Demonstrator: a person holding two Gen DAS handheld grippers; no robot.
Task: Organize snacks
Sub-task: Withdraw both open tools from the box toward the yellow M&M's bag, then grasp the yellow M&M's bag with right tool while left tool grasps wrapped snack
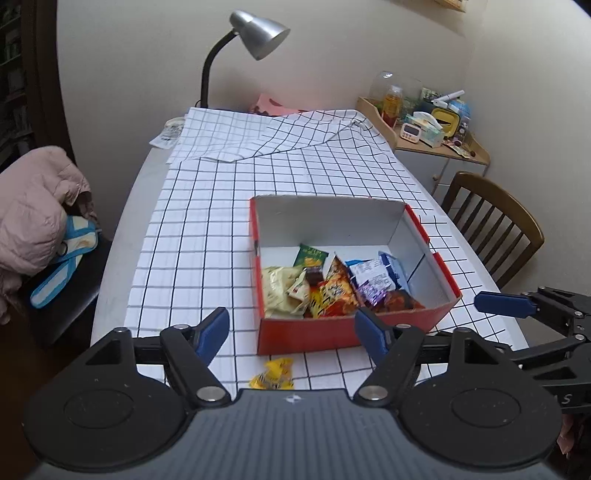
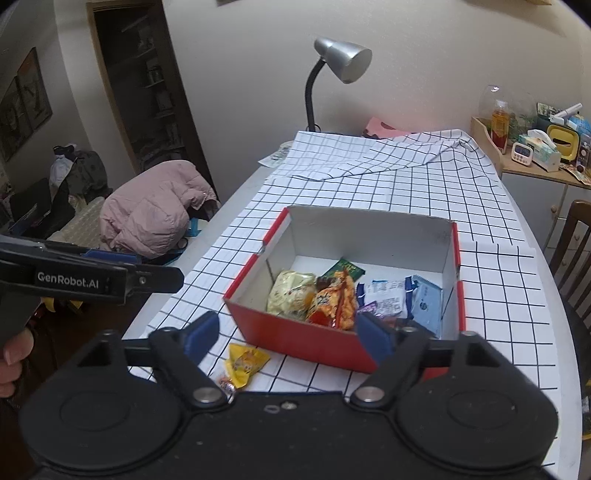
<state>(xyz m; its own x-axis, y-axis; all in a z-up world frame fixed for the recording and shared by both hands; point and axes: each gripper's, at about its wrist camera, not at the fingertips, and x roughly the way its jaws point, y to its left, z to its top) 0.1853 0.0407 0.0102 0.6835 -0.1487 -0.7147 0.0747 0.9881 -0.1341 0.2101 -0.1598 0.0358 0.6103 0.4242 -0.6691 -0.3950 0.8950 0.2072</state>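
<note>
A red cardboard box with white inner walls stands on the checked tablecloth. Inside lie several snack packets: a pale yellow bag, an orange packet, a green one and blue-white ones. A yellow packet lies on the cloth just in front of the box. My left gripper is open and empty above that packet. My right gripper is open and empty over the box's near wall.
A silver desk lamp stands at the table's far end, where the cloth is folded over. A wooden chair and a cluttered side cabinet are to the right. A pink jacket lies on a seat to the left.
</note>
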